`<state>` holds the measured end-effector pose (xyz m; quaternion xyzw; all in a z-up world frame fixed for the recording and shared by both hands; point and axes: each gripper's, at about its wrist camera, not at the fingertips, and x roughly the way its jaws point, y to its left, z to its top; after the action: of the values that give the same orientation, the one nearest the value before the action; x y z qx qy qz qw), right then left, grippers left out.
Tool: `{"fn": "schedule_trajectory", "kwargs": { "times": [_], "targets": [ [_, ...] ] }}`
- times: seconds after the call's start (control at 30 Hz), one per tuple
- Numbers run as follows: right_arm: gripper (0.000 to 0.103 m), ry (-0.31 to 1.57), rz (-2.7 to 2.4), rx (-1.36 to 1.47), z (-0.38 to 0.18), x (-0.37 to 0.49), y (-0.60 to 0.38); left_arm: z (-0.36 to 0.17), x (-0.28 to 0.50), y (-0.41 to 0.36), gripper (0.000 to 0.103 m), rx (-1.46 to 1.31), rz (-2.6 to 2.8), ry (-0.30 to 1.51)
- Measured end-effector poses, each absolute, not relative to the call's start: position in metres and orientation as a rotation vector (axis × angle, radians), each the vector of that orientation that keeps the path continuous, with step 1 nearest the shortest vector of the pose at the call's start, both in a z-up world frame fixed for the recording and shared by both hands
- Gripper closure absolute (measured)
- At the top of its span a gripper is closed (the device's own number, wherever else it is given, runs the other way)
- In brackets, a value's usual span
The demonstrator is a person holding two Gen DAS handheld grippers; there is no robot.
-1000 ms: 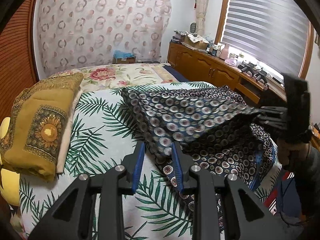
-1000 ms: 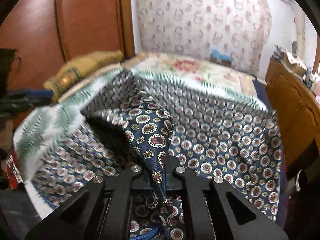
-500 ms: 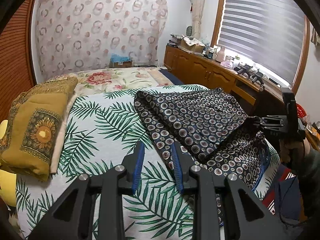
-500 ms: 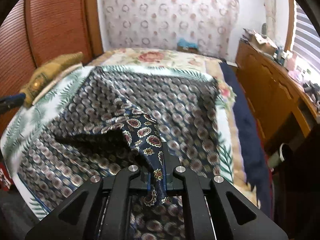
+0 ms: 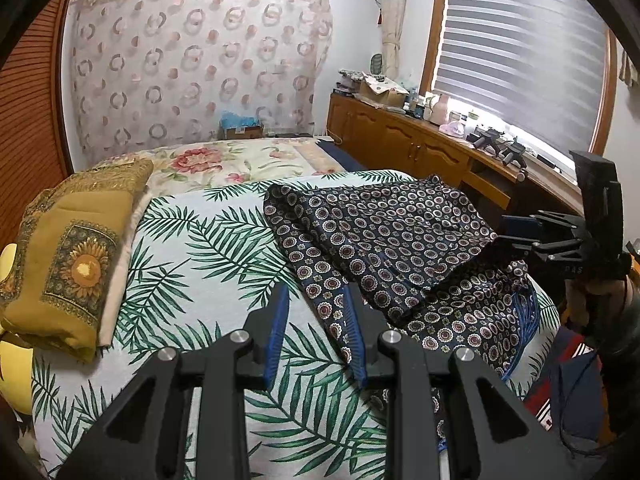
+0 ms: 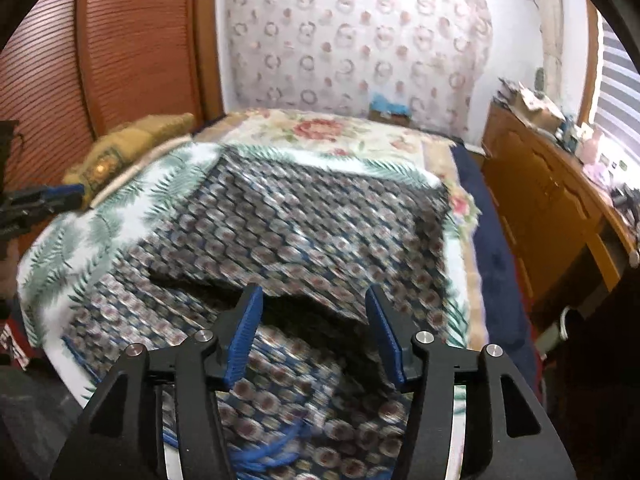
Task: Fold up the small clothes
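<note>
A dark navy garment with round medallion print lies folded over on the palm-leaf bedspread, toward the bed's right side. My left gripper is open and empty, hovering above the bedspread just left of the garment's near edge. My right gripper is open and empty above the garment, which looks blurred there. The right gripper also shows in the left wrist view at the garment's right edge.
A folded mustard blanket with a sunflower print lies on the bed's left side. A floral sheet covers the far bed. A wooden cabinet with clutter runs along the right wall under the blinds. A wooden wardrobe stands left.
My right gripper has opened and let go of the garment fold, which now lies flat. The left gripper has drawn back and stayed open.
</note>
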<state>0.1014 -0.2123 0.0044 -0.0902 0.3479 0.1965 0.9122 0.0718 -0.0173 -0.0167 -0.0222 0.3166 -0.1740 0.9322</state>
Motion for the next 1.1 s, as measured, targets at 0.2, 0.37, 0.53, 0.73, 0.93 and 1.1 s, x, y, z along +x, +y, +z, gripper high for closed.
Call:
{"fn": "schedule_trajectory", "kwargs": {
  "times": [0.2,0.37,0.53,0.73,0.93,1.1],
  "targets": [
    [0.039,0.764,0.527,-0.236,-0.011,0.119,-0.162,-0.019,0.07,-0.016,0.077,-0.054,-0.347,0.653],
    [0.039,0.822,0.623,-0.255,-0.031,0.133,-0.118,-0.022,0.071,-0.011,0.077,-0.067,-0.341,0.656],
    [0.039,0.846,0.673,-0.295,-0.043,0.136,-0.086,-0.023,0.07,-0.01,0.077,-0.07,-0.341,0.657],
    [0.039,0.895,0.64,-0.384,-0.063,0.137,-0.072,-0.027,0.07,-0.006,0.077,-0.084,-0.342,0.664],
    [0.092,0.864,0.576,-0.388,-0.064,0.146,-0.093,-0.03,0.071,-0.012,0.077,-0.071,-0.352,0.677],
    [0.094,0.757,0.476,-0.32,-0.028,0.167,-0.132,-0.032,0.07,-0.016,0.077,-0.075,-0.365,0.678]
  ]
}}
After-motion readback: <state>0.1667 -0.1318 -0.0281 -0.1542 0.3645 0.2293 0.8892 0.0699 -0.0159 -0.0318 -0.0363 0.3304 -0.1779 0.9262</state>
